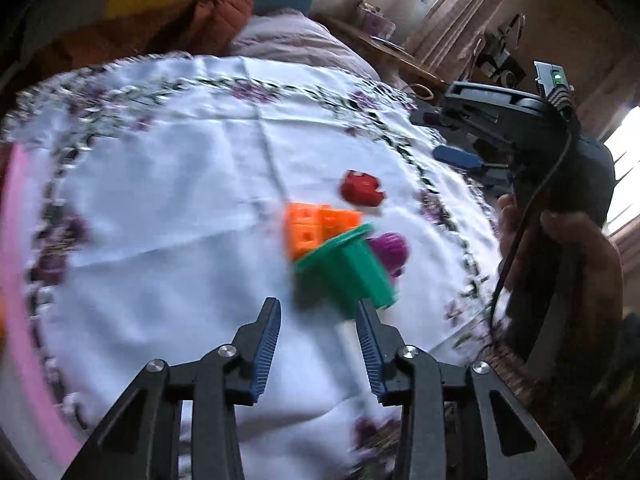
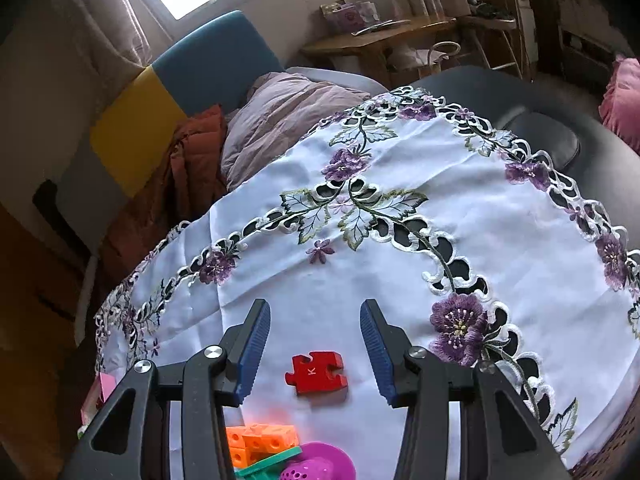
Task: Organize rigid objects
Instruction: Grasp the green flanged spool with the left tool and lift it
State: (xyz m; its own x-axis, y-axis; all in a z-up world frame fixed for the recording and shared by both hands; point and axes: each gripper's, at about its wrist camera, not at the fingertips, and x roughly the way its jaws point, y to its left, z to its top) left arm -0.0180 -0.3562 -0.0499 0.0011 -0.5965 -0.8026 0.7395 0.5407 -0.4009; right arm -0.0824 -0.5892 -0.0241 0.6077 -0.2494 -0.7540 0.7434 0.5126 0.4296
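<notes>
On the white embroidered tablecloth lie a red puzzle piece, an orange block of cubes, a green flanged piece and a purple rounded piece, all close together. My left gripper is open just short of the green piece, which sits near its right finger. My right gripper is open above the cloth, with the red puzzle piece between its fingers lower down. The orange cubes, green piece and purple piece show at the bottom edge of the right wrist view.
A pink rim curves along the cloth's left side. The right hand-held gripper body stands at the table's right edge. Beyond the table are a bed with a mauve quilt, an orange blanket and a wooden desk.
</notes>
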